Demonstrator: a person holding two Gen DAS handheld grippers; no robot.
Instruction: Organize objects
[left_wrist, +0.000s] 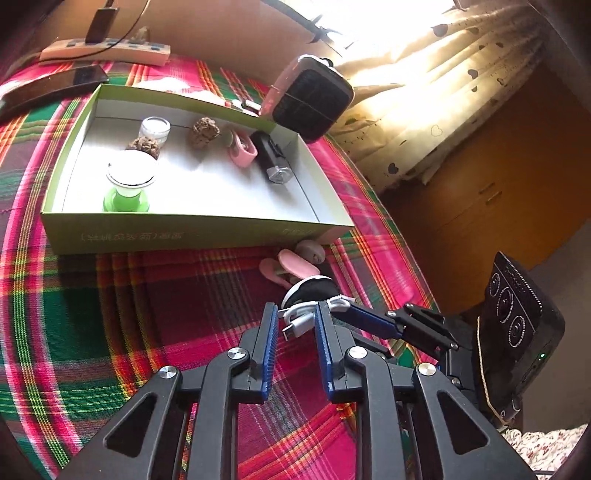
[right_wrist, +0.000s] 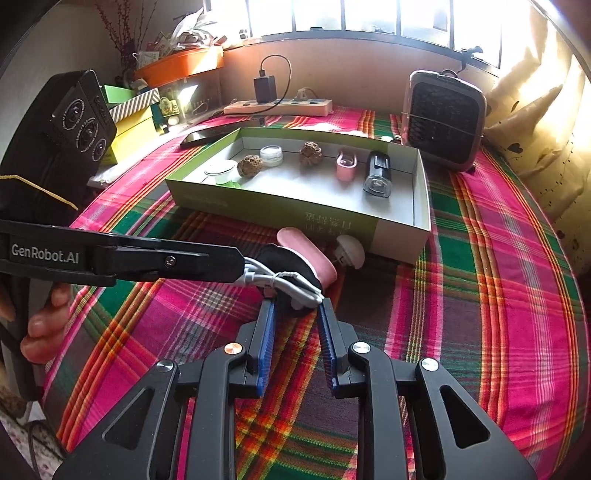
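A black round gadget (left_wrist: 312, 290) with a bundled white cable (left_wrist: 297, 325) lies on the plaid cloth in front of the green box (left_wrist: 184, 229). My left gripper (left_wrist: 295, 308) is shut on the white cable (right_wrist: 280, 282). My right gripper (right_wrist: 295, 306) is shut on the black gadget (right_wrist: 291, 264). In the left wrist view the right gripper (left_wrist: 343, 304) reaches in from the right. In the right wrist view the left gripper (right_wrist: 240, 267) reaches in from the left, with a person's hand (right_wrist: 44, 321) behind it. A pink case (right_wrist: 310, 254) lies just beyond, against the box (right_wrist: 295, 206).
The box holds a green-and-white cup (left_wrist: 129, 181), two walnuts (left_wrist: 204, 132), a small jar (left_wrist: 155, 127), a pink clip (left_wrist: 242, 149) and a black light (left_wrist: 271, 157). A fan (right_wrist: 443, 118), a power strip (right_wrist: 277, 107) and a phone (right_wrist: 221, 133) stand behind. A white knob (right_wrist: 351, 249) leans on the box.
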